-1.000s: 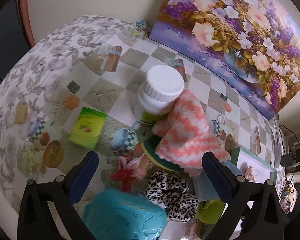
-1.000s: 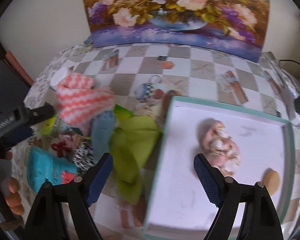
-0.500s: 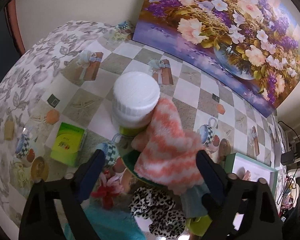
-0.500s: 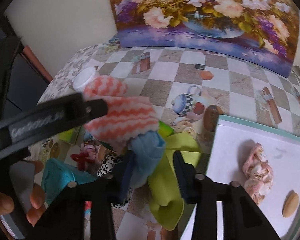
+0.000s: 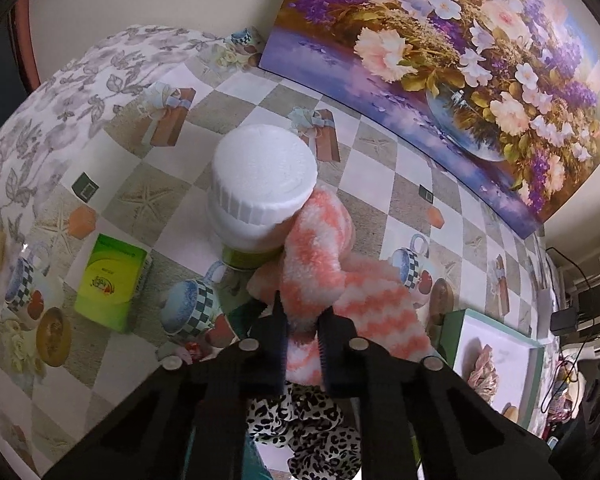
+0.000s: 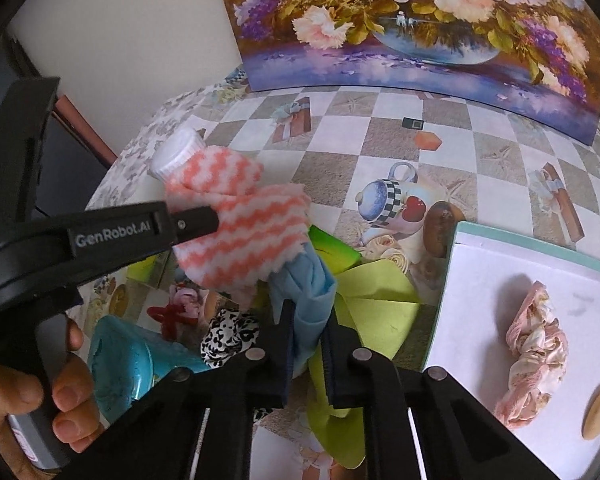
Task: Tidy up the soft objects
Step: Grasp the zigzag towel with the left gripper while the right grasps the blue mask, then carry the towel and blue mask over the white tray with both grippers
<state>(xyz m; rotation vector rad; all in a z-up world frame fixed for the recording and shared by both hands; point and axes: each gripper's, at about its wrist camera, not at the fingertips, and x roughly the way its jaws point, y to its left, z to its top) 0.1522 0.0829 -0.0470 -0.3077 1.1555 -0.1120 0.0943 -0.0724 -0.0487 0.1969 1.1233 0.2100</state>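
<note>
Nearest, our right gripper [image 6: 306, 332] is closing, its jaws pinching the blue cloth [image 6: 308, 292] over the green cloth [image 6: 364, 304]. Our left gripper [image 5: 302, 320] is closing on the pink-and-white striped cloth [image 5: 320, 256], which leans against the white-capped bottle [image 5: 260, 184]. Beyond, the tablecloth [image 5: 384, 184].

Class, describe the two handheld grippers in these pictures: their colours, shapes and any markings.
Both are matte black plastic. Each gripper, left and right, has two angular arms with round silver screw heads, ending in dark navy ribbed pads. Seen from the right wrist, the left tool's side bears white lettering, "GenRobot.AI". No cables or sleeves show.
</note>
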